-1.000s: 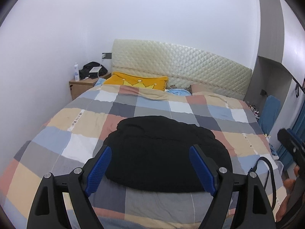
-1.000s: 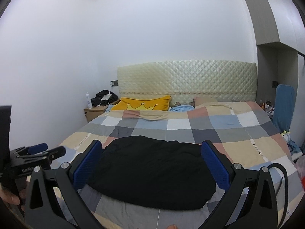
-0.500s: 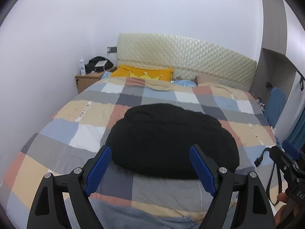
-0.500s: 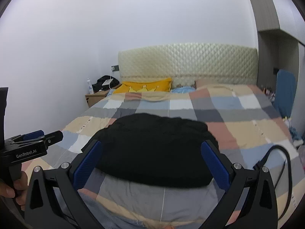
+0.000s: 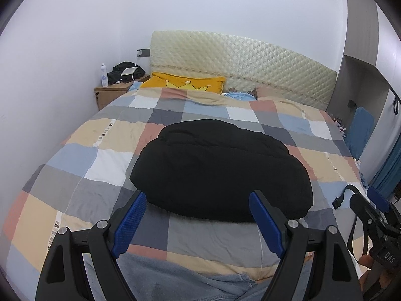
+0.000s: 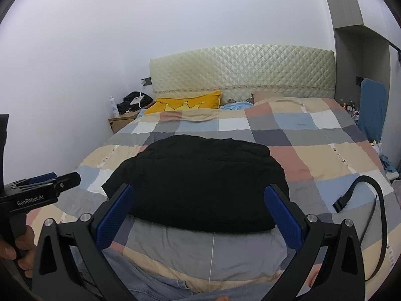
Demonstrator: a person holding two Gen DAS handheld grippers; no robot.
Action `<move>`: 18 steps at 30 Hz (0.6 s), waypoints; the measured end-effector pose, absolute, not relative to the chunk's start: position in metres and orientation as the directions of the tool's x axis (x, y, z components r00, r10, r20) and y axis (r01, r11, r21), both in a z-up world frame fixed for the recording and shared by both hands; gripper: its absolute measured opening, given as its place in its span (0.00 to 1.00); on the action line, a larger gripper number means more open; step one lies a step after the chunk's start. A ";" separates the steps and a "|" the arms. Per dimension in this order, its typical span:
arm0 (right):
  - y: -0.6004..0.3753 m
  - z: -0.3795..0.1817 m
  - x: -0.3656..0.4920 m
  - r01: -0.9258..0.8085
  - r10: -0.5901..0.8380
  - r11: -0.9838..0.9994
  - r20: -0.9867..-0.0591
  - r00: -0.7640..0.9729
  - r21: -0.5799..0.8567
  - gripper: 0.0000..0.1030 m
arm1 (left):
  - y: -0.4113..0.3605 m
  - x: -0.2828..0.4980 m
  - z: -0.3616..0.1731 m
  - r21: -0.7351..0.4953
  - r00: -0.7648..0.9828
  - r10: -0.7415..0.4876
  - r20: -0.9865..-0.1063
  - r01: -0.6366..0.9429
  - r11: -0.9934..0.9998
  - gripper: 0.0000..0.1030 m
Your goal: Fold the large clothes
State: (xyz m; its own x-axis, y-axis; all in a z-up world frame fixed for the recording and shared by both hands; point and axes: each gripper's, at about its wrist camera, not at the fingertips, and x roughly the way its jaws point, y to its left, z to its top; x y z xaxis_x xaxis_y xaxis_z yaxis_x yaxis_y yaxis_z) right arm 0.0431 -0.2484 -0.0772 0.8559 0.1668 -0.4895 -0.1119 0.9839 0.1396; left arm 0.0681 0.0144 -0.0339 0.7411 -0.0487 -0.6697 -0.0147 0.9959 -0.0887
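Observation:
A black garment [image 5: 220,168] lies folded in a thick rounded bundle on the checked quilt [image 5: 105,160] in the middle of the bed; it also shows in the right wrist view [image 6: 200,180]. My left gripper [image 5: 198,198] is open and empty, held above the bundle's near edge. My right gripper [image 6: 198,193] is open and empty too, above the near edge, and shows at the right edge of the left wrist view [image 5: 376,200]. The left gripper shows at the left of the right wrist view [image 6: 47,185].
A yellow pillow [image 5: 185,84] and quilted headboard [image 5: 240,60] stand at the far end. A bedside table [image 5: 112,92] with a bottle and dark bag is at the far left. A black strap [image 6: 361,195] lies on the quilt's right side. Grey-blue fabric [image 5: 175,278] is at the bed's near edge.
Both grippers have risen and tilted down toward the bed, so the black bundle sits lower and larger in view. Both stay open. The garment has not moved.

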 end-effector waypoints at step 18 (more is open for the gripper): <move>-0.249 -0.082 0.046 -0.106 0.164 0.984 -0.498 0.852 0.144 1.00 | 0.013 0.074 -0.041 -0.085 0.726 -0.051 -0.686 -0.010 0.996 0.81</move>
State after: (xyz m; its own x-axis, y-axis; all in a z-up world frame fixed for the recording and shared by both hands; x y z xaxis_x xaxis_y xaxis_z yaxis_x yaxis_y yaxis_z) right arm 0.0459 -0.2491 -0.0823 0.8517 0.1643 -0.4977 -0.1058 0.9839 0.1438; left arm 0.0736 0.0132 -0.0411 0.7262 -0.0509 -0.6856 -0.0100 0.9964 -0.0846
